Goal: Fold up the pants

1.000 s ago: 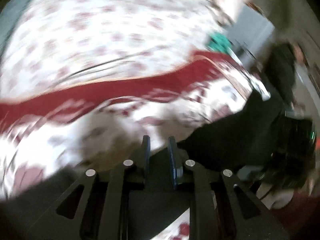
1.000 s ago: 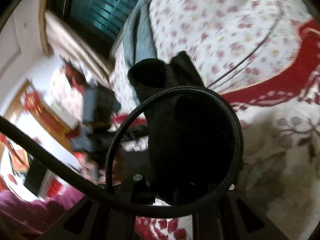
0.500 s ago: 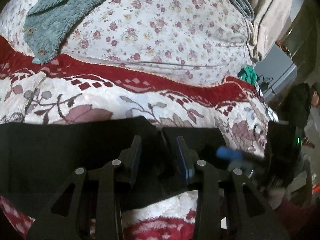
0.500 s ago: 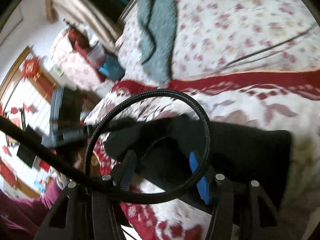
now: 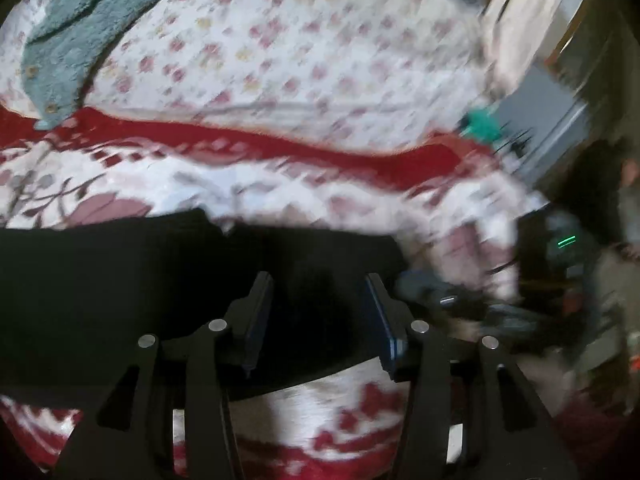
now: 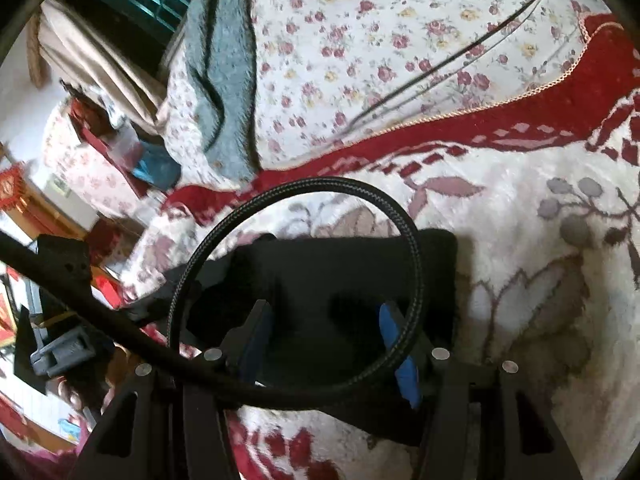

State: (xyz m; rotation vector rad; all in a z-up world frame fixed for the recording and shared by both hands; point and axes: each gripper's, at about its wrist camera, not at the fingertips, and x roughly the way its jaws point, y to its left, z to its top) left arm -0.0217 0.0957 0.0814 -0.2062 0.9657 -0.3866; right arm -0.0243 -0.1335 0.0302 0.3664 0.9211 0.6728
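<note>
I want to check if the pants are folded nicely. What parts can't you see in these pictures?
- Left wrist view: the black pants are motion-blurred and run off the left edge; the left gripper covers their near edge.
- Right wrist view: a looped black cable and the right gripper cross the pants, hiding layers and creases.
- Neither view shows the whole garment, so neatness cannot be judged.

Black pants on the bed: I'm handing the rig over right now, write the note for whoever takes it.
Left gripper: jaws open, over the black fabric pants, gripping nothing.
Right gripper: jaws open above the same pants; a black braided cable loops across its view.
Pants lie folded into a flat dark band on the white-and-red floral blanket, near its front edge.
Done: a fold is laid down and released.
Left: judge whether another fold is needed; left view is blurred, so check first.
</note>
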